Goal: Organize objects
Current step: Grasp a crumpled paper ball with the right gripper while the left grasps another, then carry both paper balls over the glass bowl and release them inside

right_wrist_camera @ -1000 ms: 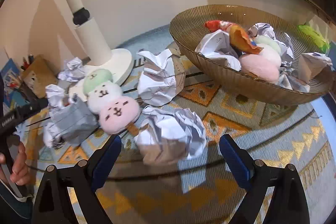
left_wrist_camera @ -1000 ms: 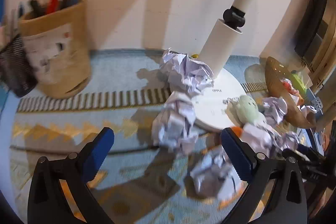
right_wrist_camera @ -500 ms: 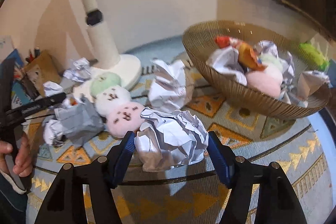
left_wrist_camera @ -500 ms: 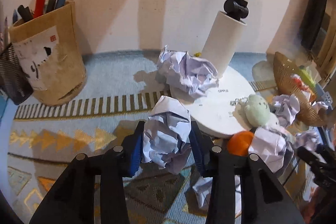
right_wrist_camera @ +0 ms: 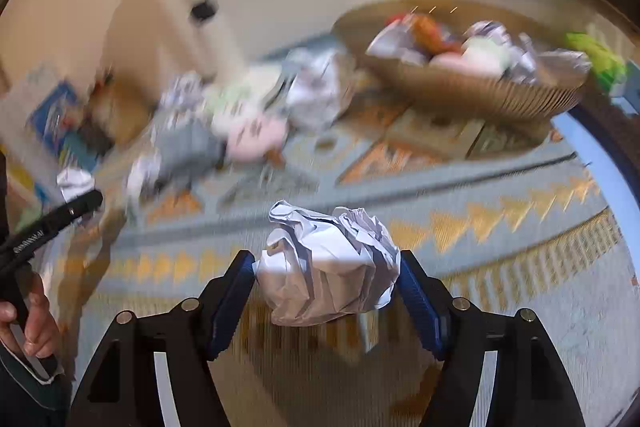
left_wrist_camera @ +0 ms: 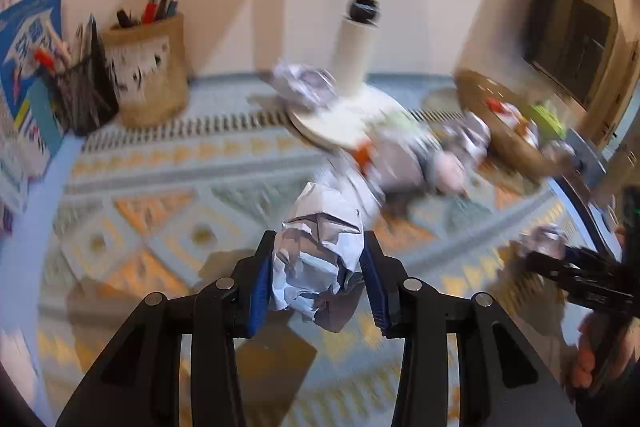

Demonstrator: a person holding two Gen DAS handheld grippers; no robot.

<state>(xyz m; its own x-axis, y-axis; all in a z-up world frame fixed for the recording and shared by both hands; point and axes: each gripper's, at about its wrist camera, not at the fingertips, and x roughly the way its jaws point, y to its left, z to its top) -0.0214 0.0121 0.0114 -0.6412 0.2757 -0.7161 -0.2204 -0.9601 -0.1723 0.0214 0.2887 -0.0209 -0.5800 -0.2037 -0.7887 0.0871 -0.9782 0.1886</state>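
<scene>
Left gripper (left_wrist_camera: 318,277): the blue pads were clamped on a crumpled paper ball (left_wrist_camera: 320,259), which was held clear of the patterned mat (left_wrist_camera: 168,215).

Right gripper (right_wrist_camera: 326,285): the pads were closed against the sides of a second paper ball (right_wrist_camera: 328,267), which was likewise carried above the mat and not resting on it.

Reason for the hold: each ball was pinched across its middle, so that the loose folds were squeezed between the pads and could not slip out; it was judged that both were being carried toward the woven basket (right_wrist_camera: 472,95).

Basket: it was seen at the far right of the mat, already filled with paper wads and soft toys, which suggested it as the collecting place.

Look of the left ball: white to pale lilac sheet, tightly creased, with a peak standing above the pads and a flap hanging below.

Look of the right ball: wider and rounder, white on top, shaded grey-brown beneath, bulging past the pad tips.

Left behind: more wads and plush toys (right_wrist_camera: 256,139) were lying near the lamp base (left_wrist_camera: 348,119), though blurred.

Pen holder (left_wrist_camera: 148,67): it was standing upright by the wall, well apart from the clutter.

Progress: it was judged part-way done.
</scene>
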